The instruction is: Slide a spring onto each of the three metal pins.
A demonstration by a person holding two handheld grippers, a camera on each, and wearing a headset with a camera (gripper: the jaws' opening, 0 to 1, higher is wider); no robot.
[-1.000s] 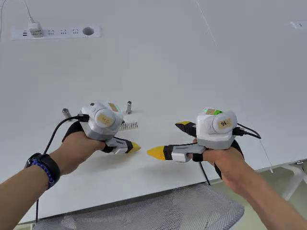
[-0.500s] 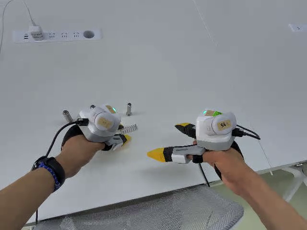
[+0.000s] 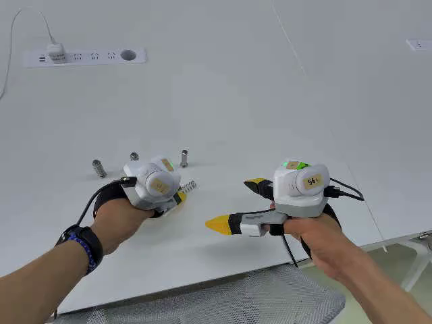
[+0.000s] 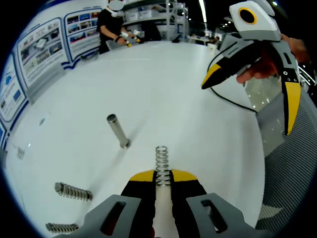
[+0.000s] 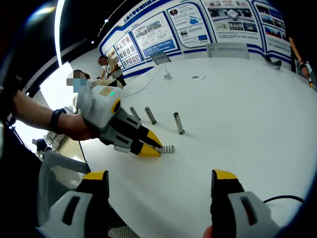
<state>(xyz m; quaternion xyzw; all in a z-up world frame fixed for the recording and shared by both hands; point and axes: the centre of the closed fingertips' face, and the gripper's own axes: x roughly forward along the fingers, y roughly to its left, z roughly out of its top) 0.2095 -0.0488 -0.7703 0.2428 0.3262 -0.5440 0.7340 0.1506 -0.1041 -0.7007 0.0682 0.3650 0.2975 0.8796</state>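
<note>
- Left gripper (image 3: 181, 196) hovers low over the white workbench (image 3: 270, 101); its jaws are clamped on one end of a spring (image 3: 190, 185)
- In the left gripper view the spring (image 4: 161, 161) juts straight forward from between the yellow tips of the left gripper (image 4: 161, 176), most of its coils free
- Bare metal pin (image 3: 183, 158) stands upright on the bench just beyond the spring; in the left gripper view the pin (image 4: 118, 131) sits a little to the left of the spring's free end, apart from it
- Two other pins carry springs already: one (image 3: 99, 168) furthest left in the head view, one (image 3: 134, 156) between it and the bare pin
- Right gripper (image 3: 237, 202) is held above the near edge of the bench, well apart from the pins; jaws wide apart, nothing between them
- Right gripper view: its own tips (image 5: 159, 176) frame the left gripper (image 5: 148, 148), the held spring (image 5: 166, 148), the bare pin (image 5: 178, 123) and the two sprung pins (image 5: 134, 113) (image 5: 150, 115)
- Power strip (image 3: 84, 56) lies at the far left of the bench, one plug in it
- Grey mesh chair (image 3: 223, 297) shows below the bench edge
</note>
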